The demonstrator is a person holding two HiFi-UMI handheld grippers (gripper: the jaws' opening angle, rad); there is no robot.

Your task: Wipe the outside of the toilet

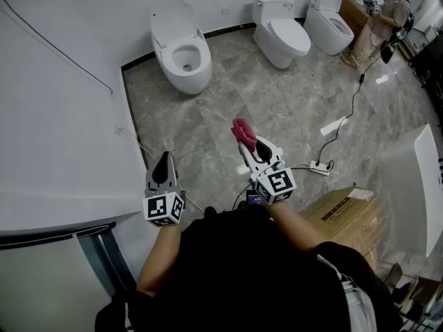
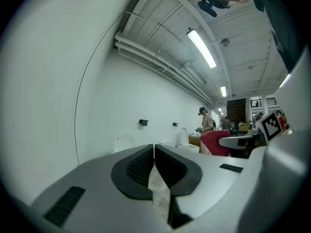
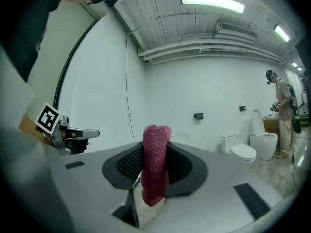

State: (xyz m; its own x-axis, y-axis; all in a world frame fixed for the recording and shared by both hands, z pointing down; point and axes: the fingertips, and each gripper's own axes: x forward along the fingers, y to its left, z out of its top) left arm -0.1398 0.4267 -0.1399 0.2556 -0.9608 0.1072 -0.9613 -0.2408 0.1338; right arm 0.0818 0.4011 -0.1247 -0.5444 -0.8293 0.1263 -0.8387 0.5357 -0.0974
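I hold the right gripper [image 1: 249,146] forward over the grey tiled floor [image 1: 208,116]. Its jaws are clamped on a pink cloth [image 1: 243,131]. In the right gripper view the cloth [image 3: 156,149] stands upright between the pads and projects above the jaw tips.

I hold the left gripper [image 1: 165,159] near the floor's left edge, next to the white panel [image 1: 62,130]. In the left gripper view its jaws meet at the tips with nothing between them.

Three toilets stand along the wall at the far edge of the floor:
- The left toilet [image 1: 181,47] has its lid raised and the bowl open.
- The middle toilet [image 1: 280,30] has its lid closed.
- The right toilet [image 1: 329,21] has its lid raised.

Both grippers are well apart from all three toilets. The cloth touches none of them.

A person [image 1: 389,16] stands at the far right corner. A power strip [image 1: 320,166] lies on the floor to my right. A cardboard box [image 1: 346,216] sits at the near right edge.
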